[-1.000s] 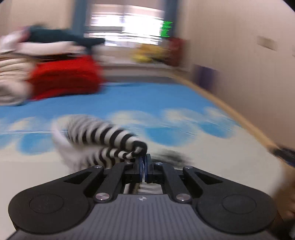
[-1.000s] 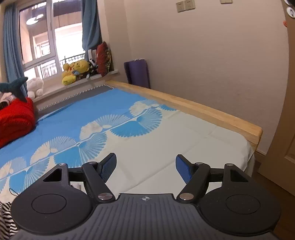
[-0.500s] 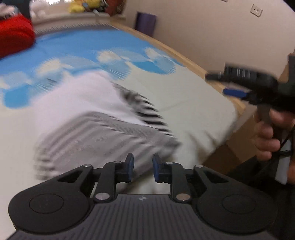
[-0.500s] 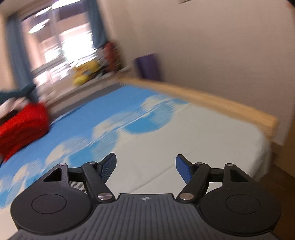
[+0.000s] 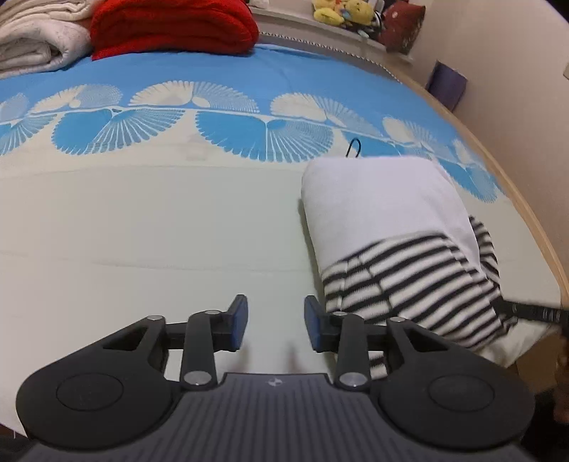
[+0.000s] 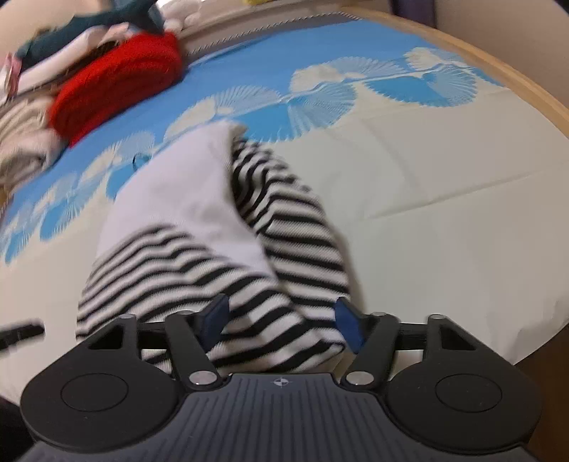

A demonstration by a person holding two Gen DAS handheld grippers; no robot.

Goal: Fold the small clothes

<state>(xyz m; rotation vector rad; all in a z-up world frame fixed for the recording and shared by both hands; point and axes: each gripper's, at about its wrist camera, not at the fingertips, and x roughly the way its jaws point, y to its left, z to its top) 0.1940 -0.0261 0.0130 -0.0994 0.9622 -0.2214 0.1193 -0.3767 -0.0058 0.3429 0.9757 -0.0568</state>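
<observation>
A small white garment with black-and-white striped parts (image 5: 398,227) lies loosely bunched on the bed near its front right corner. It also shows in the right wrist view (image 6: 213,234). My left gripper (image 5: 275,325) is open and empty, just left of the garment's striped end. My right gripper (image 6: 282,325) is open, low over the striped end of the garment, with the cloth lying between its fingers. A striped sleeve trails off to the right in the right wrist view.
The bed (image 5: 160,220) has a blue and cream fan-patterned sheet. A red folded blanket (image 5: 170,25) and cream blankets (image 5: 32,39) are stacked at the back. A black hair tie (image 5: 354,147) lies behind the garment. The wooden bed edge (image 6: 526,85) runs along the right.
My left gripper let go of the striped garment, opened and drew back to its left. The garment now lies on the bed. My right gripper swung down over its striped end.
</observation>
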